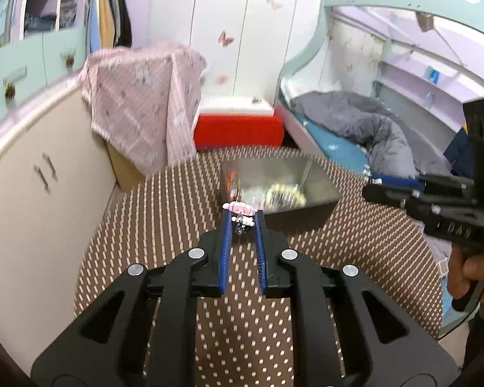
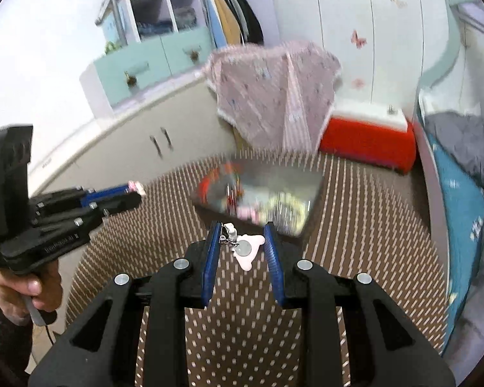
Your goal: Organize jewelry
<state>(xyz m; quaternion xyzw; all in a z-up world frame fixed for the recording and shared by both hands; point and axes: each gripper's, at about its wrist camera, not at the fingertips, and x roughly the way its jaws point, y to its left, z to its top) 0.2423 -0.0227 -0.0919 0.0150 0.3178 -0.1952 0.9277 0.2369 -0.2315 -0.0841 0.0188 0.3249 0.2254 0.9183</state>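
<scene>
My left gripper [image 1: 243, 217] is shut on a small pink-and-white jewelry piece [image 1: 241, 210] with a silver clasp, held above the brown dotted table [image 1: 184, 213] just in front of a dark jewelry box [image 1: 301, 216]. My right gripper [image 2: 241, 237] is shut on a pale pink charm with a silver disc and clasp [image 2: 245, 248], also held in front of the box [image 2: 274, 177]. The box holds several blurred trinkets. Each gripper shows in the other's view: the right gripper [image 1: 376, 187] at right, the left gripper [image 2: 135, 193] at left.
A pink cloth-covered box [image 1: 145, 103] and a red-and-white stool [image 1: 238, 125] stand behind the table. Cream cabinets [image 1: 38, 174] run along the left. A bed with a grey blanket [image 1: 364, 125] lies at right.
</scene>
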